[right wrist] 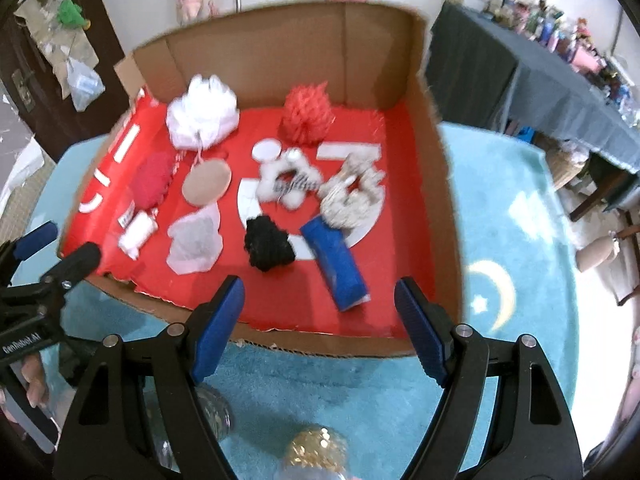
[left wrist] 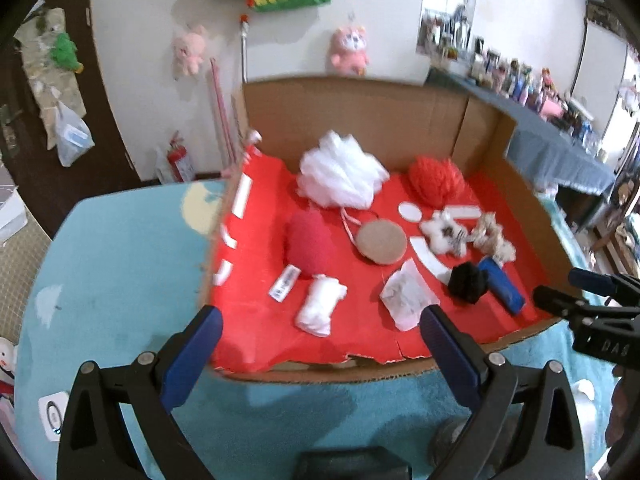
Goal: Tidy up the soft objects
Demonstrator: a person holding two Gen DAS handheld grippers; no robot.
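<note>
Two grippers are hovering over our teal rug, the left gripper and right gripper both spreading their jaws wide and holding nothing. We are facing the cardboard box at twelve o'clock, where the white pouf, black pompom and blue roll are lying.

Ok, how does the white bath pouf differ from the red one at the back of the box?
The white bath pouf is clearly bulkier than the red bath pouf. The white one sits toward the back left of the cardboard box, the red one toward the back right. A cord trails forward from the white pouf; none shows on the red. Both are ruffled mesh balls resting on the box's red lining near the back wall, and neither gripper touches them.
</note>
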